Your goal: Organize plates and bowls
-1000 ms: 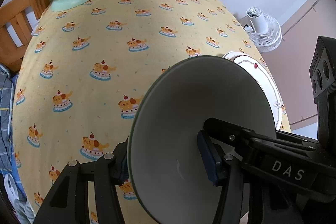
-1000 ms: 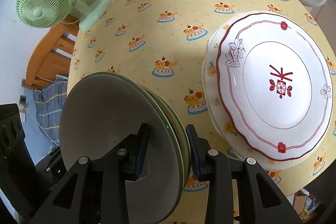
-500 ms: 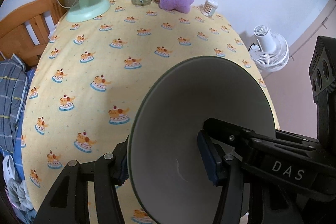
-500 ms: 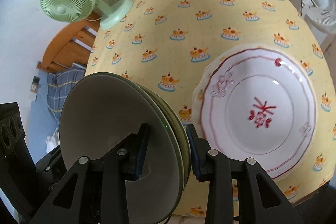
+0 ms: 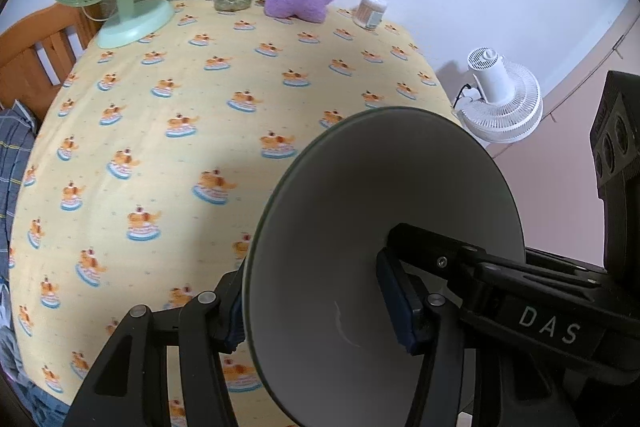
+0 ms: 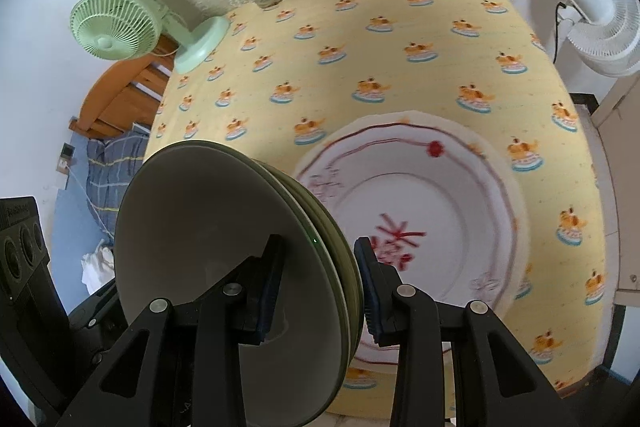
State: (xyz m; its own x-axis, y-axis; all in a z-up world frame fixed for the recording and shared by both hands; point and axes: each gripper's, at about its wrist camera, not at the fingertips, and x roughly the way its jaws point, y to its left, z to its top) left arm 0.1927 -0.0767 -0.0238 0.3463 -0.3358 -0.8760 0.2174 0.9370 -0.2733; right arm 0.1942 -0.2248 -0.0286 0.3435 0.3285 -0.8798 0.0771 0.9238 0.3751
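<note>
I hold the stack of green bowls by opposite rims, left gripper and right gripper both clamped on it, above the table's near edge. It looks heavy, glazed, slippery and breakable.

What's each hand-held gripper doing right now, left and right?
Left hand-held gripper: closed on the rim of the green bowl stack.
Right hand-held gripper: closed on the opposite rim of the same stack, lifted beside the red-patterned plate.
</note>
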